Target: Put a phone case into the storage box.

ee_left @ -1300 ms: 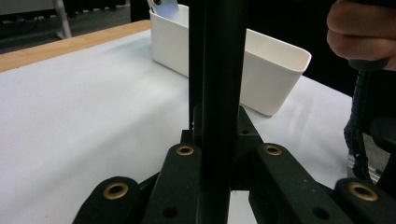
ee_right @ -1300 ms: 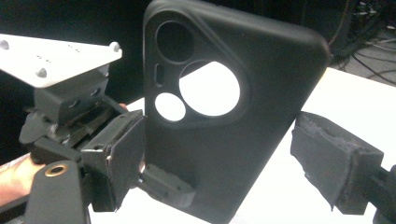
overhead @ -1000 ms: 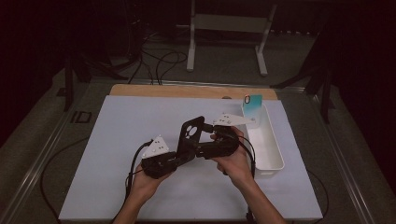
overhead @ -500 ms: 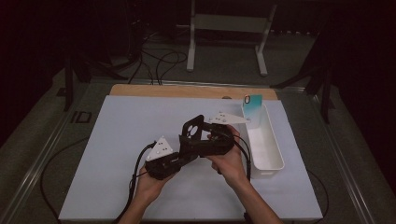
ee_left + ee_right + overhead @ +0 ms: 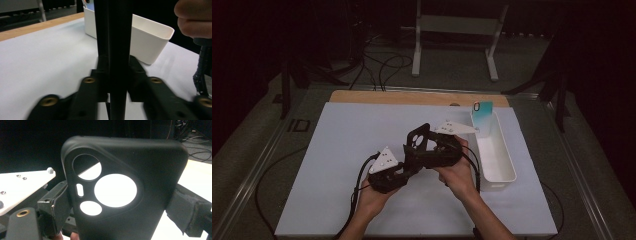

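Note:
A black phone case [image 5: 418, 137] with round camera cut-outs stands upright above the white mat, between the two grippers at mid-table. My right gripper [image 5: 426, 150] is shut on the phone case [image 5: 130, 220], its pads [image 5: 182, 215] pressing the two long edges. My left gripper [image 5: 411, 164] comes in from the left. Its jaws have just been opening. In the left gripper view the phone case [image 5: 117, 50] shows edge-on between them, no longer squeezed. A hand holds each gripper from below.
A white rectangular bin [image 5: 499, 165] stands right of the grippers, with a teal card [image 5: 482, 114] upright at its far end. The white mat [image 5: 337, 150] covers the table, and a wooden strip [image 5: 377, 96] runs along its back edge. Cables trail off the front.
The forearms have drawn a little closer together. The grippers and the phone case stay at the same spot.

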`<state>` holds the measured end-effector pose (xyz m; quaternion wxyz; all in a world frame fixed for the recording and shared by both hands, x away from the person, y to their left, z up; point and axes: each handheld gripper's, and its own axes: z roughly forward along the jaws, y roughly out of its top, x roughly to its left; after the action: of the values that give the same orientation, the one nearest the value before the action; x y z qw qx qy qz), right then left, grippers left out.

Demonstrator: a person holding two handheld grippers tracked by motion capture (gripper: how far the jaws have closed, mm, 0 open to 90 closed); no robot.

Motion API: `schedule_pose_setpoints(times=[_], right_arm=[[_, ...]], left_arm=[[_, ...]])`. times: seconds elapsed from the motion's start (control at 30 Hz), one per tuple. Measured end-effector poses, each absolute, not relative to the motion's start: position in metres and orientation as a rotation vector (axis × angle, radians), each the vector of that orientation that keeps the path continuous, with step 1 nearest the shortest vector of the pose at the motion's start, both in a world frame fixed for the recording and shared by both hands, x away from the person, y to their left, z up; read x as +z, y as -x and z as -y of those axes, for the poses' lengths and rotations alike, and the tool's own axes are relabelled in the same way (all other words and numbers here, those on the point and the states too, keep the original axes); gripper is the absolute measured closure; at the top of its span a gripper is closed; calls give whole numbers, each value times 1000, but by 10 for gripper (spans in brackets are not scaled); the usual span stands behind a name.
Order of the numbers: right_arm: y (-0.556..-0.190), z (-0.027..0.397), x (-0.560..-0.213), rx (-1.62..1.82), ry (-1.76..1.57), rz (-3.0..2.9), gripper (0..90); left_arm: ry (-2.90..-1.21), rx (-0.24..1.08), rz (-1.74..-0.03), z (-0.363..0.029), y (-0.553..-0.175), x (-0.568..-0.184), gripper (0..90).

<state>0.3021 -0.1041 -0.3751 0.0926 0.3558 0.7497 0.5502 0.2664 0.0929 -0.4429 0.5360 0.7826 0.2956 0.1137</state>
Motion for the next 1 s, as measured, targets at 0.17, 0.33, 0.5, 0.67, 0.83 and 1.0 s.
schedule_pose_setpoints(times=[0.17,0.33,0.5,0.67,0.83,1.0], right_arm=[[-303,106,-376,1635,-1064,-2207,135],[-304,107,-376,1624,-1075,-2202,135],[-305,108,-376,1627,-1073,-2196,135],[-305,109,-376,1619,-1075,-2194,134],[-306,110,-377,1616,-1086,-2192,134],[-306,111,-378,1613,-1085,-2193,134]], left_arm=[[-1842,259,-695,-97,-266,-442,468],[-1811,297,-763,-103,-266,-442,280],[-1791,384,-821,-111,-265,-440,127],[-1787,443,-854,-119,-265,-441,11],[-1770,480,-894,-132,-265,-446,2],[-1751,505,-925,-145,-264,-451,2]])
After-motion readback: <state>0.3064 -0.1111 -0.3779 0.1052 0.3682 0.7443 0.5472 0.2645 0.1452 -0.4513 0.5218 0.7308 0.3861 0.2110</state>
